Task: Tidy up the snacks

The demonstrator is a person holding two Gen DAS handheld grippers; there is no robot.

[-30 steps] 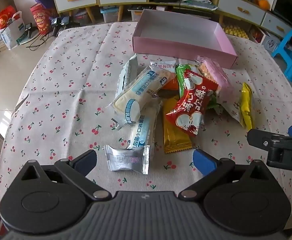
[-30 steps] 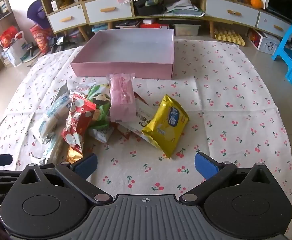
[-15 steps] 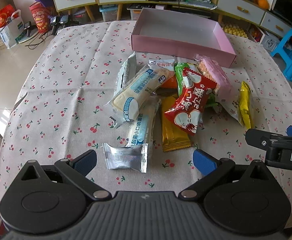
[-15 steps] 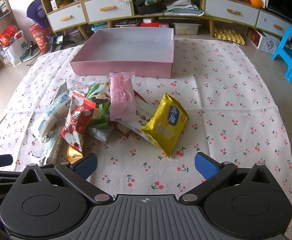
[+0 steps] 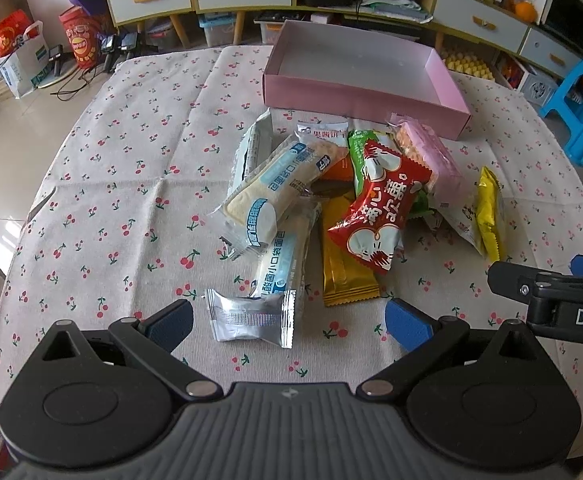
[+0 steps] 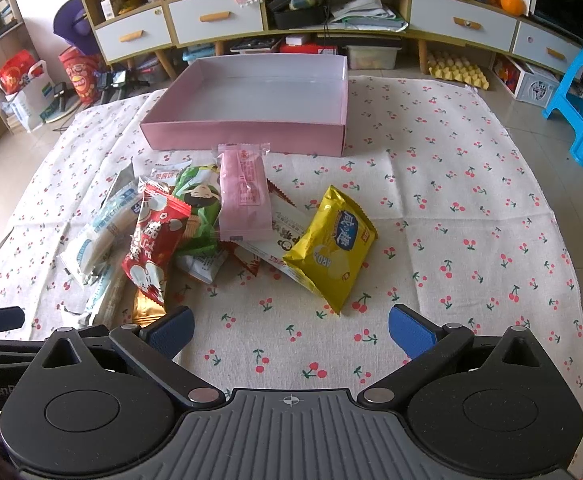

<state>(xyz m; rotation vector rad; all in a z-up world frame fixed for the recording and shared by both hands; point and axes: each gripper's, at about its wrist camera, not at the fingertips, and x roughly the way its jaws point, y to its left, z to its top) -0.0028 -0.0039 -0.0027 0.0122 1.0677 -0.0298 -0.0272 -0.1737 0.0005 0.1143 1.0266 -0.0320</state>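
I judged that sorting had not begun: the pink box (image 6: 251, 92) sat empty at the far side of the cloth, and every snack lay in a heap just in front of it. My left gripper (image 5: 289, 322) hung low and level with its jaws spread wide, holding nothing, the silver packet (image 5: 251, 316) lying between its tips. My right gripper (image 6: 291, 332) was likewise wide open and empty, short of the yellow packet (image 6: 329, 248). The next move, I reckoned, called for lowering onto the silver packet and closing.
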